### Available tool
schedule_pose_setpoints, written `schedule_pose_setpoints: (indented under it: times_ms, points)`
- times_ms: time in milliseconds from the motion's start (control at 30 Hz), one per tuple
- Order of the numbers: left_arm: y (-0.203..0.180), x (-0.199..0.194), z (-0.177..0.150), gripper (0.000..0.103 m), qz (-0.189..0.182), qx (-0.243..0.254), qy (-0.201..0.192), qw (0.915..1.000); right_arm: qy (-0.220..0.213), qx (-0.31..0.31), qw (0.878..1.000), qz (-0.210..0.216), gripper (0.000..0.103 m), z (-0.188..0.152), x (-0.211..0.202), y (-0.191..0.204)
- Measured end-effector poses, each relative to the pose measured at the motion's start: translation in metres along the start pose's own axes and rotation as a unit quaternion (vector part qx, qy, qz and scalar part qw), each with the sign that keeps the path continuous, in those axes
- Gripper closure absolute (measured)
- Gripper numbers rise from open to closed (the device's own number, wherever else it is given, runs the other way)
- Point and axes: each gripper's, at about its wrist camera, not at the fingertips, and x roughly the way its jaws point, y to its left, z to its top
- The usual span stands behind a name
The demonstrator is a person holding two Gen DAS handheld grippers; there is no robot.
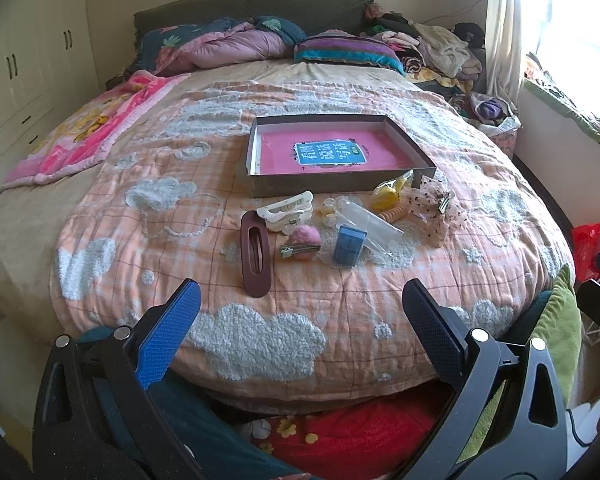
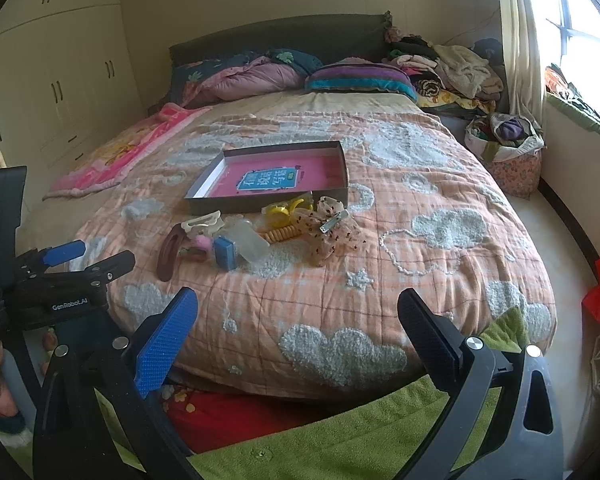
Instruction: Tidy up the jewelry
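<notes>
The left gripper [image 1: 300, 316] hangs over the near edge of the bed with its two fingers spread wide and nothing between them. The right gripper [image 2: 298, 320] is the same: fingers well apart, empty, held just off the foot of the bed. Neither touches the quilt [image 1: 340, 300], which reads as a ready stance, with both tools drawn back so the whole pile stays in sight before a pick is chosen.

Ahead of the left gripper, nearest its blue finger, lies the long maroon hair clip [image 1: 255, 253], end-on toward the tool. Just past it sit the pink fuzzy clip [image 1: 301, 242] and, to its right, the small blue box [image 1: 349, 245], which leans against a clear plastic pouch [image 1: 374, 222]. Behind these come the white claw clip [image 1: 287, 209], then, further right, the yellow pieces [image 1: 390, 194] and the dotted sheer bow [image 1: 436, 208].

From the right gripper the same pile lies ahead and to the left; the bow with its metal clip [image 2: 332, 226] is the piece closest to its line, and the maroon clip [image 2: 168, 252] is far off to the left.

Beyond the pile, touching or just beside its far edge, sits the shallow open box [image 1: 260, 148] with a pink floor. It is empty of accessories, so the sorting appears not yet started, and the box is likely the place they are meant for.
</notes>
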Motion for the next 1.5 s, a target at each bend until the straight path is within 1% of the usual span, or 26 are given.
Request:
schedule_pose_setpoints:
  times_ms: [400, 667, 767, 833, 933, 1067, 1133, 1200, 1233, 1300, 1467, 1500]
  points:
    - [0.003, 0.006, 0.003, 0.008, 0.005, -0.006, 0.009, 0.9999, -0.004, -0.007, 1.000, 0.003, 0.004, 0.006, 0.006, -0.001]
    - [0.038, 0.020, 0.007, 0.008, 0.024, -0.041, 0.020, 0.9987, -0.003, -0.021, 1.000, 0.021, 0.004, 0.020, 0.026, -0.005]
    - [0.055, 0.031, 0.007, 0.008, 0.031, -0.055, 0.033, 0.9975, 0.007, -0.026, 0.999, 0.030, 0.004, 0.026, 0.041, -0.005]
    - [0.064, 0.038, 0.008, 0.008, 0.028, -0.064, 0.043, 0.9966, 0.006, -0.032, 0.999, 0.033, 0.004, 0.031, 0.050, -0.005]
    - [0.078, 0.045, 0.012, 0.009, 0.030, -0.071, 0.047, 0.9960, 0.013, -0.038, 0.999, 0.036, 0.004, 0.037, 0.066, -0.004]
    - [0.091, 0.056, 0.017, 0.009, 0.003, -0.084, 0.053, 0.9951, 0.021, -0.042, 0.998, 0.039, 0.004, 0.046, 0.084, -0.003]
    - [0.093, 0.065, 0.020, 0.009, -0.002, -0.074, 0.052, 0.9959, 0.022, -0.050, 0.998, 0.039, 0.004, 0.051, 0.095, -0.002]
    - [0.094, 0.075, 0.023, 0.009, 0.010, -0.056, 0.052, 0.9970, 0.028, -0.053, 0.998, 0.036, 0.004, 0.054, 0.108, -0.005]
    - [0.093, 0.080, 0.024, 0.009, 0.010, -0.053, 0.056, 0.9970, 0.029, -0.053, 0.998, 0.034, 0.004, 0.056, 0.112, -0.007]
    - [0.093, 0.092, 0.026, 0.009, -0.001, -0.054, 0.061, 0.9967, 0.034, -0.049, 0.998, 0.027, 0.004, 0.058, 0.122, -0.014]
    - [0.090, 0.122, 0.025, 0.010, 0.003, -0.043, 0.089, 0.9951, 0.053, -0.039, 0.998, 0.016, 0.004, 0.061, 0.153, -0.033]
    - [0.091, 0.129, 0.024, 0.011, -0.004, -0.048, 0.097, 0.9941, 0.054, -0.041, 0.998, 0.013, 0.004, 0.062, 0.158, -0.035]
